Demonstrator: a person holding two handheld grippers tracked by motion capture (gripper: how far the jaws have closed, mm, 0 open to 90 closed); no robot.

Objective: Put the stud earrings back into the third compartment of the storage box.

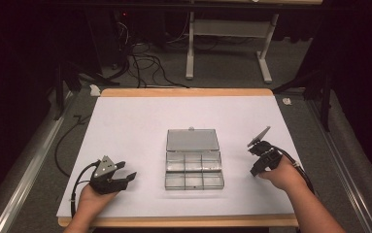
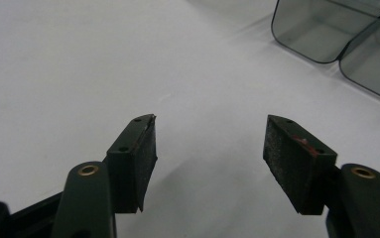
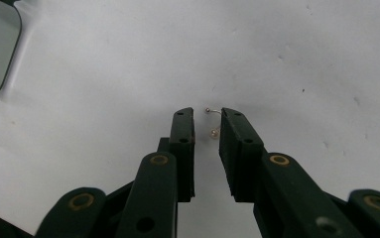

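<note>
Tabletop (image 1: 140, 126): one, white.
Tools: two, the left tool (image 1: 126, 171) and the right tool (image 1: 254, 167), each with two black jaws.
Hands: two, a left hand (image 1: 93, 194) and a right hand (image 1: 283, 175).
Clear box (image 1: 194, 165): one, lid open.
Compartments in box: six, in two rows of three.
Small earring (image 3: 214, 121): one, with two tiny beads.
Floor cables (image 1: 142, 63): several, exact number unclear.

Open clear compartment box (image 1: 194, 165) mid-table; tiny pearl earring (image 3: 214, 130) on white surface beside it.
</note>
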